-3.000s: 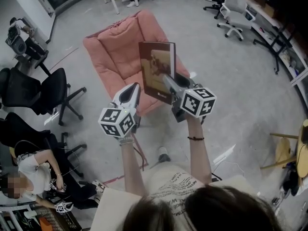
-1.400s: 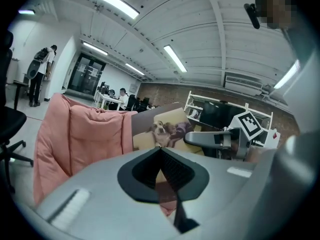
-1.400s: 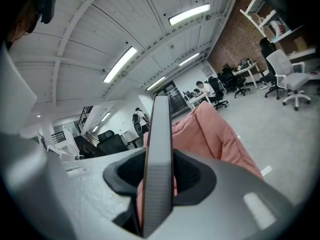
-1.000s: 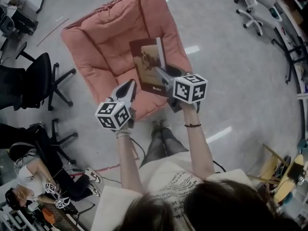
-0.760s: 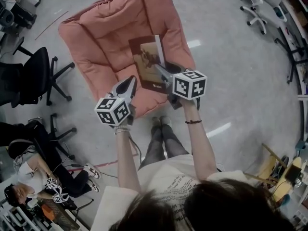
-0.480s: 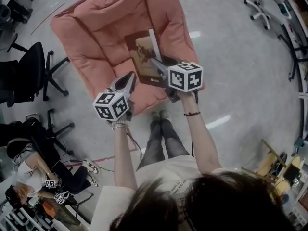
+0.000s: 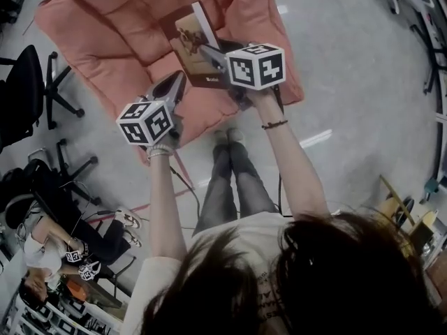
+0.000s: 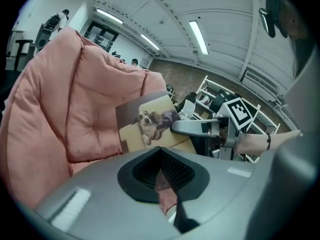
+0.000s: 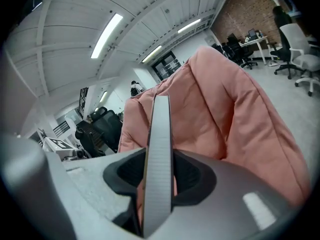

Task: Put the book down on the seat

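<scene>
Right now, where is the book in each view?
Head view: book top centre, held by the right gripper.
Left gripper view: book at centre, cover with a dog picture facing the camera.
Right gripper view: book edge-on, centre bottom, between the jaws.
Shared landmark: the pink seat behind it.

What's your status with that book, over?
Right hand-held gripper shut on book. Left hand-held gripper shut, empty. Book tilted over pink seat, not yet down. Nothing in the way.
</scene>
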Demonstrator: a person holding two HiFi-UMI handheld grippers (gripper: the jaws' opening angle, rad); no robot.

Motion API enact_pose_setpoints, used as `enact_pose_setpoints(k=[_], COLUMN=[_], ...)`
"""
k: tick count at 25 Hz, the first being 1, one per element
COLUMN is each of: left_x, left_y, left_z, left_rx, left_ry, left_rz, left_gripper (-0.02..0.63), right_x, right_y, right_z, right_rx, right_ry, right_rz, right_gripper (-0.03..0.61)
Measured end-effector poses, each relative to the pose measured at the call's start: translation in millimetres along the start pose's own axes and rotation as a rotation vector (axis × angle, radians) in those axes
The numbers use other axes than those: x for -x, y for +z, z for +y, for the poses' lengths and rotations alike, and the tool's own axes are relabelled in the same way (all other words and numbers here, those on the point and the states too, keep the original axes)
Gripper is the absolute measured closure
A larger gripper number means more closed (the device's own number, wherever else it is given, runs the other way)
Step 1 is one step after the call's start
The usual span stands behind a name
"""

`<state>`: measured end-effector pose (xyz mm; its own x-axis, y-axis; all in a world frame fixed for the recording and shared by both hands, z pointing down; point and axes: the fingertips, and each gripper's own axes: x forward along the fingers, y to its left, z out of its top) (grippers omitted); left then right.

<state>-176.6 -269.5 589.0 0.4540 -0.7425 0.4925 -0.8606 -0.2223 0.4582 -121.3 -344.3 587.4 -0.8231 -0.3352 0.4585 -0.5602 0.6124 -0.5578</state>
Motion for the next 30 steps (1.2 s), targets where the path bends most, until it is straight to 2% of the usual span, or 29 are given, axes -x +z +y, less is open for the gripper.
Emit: enact_pose_setpoints(k=[14,23,30], left_x=[-60,-79,-85], left_y=[-58,-71,-85], left_z=[54,75,82], left_rx=[0.049,0.090,0.106], left_ry=[-0.015,-0.008,-0.017], left_rz=[0.105,0.138,0.155], left_gripper=[0.614,0.614,0.614], right_x=[-69,-96,-108], right_y=[-67,-89,-104], right_z=[-60,-84,-91], right_rx=[-0.040,-0.053,-0.065], right_ry=[-0.001,-0.021,-0.037], right_rz=[0.132,0.210,0.234], right_gripper=[0.426,0.426,0.426])
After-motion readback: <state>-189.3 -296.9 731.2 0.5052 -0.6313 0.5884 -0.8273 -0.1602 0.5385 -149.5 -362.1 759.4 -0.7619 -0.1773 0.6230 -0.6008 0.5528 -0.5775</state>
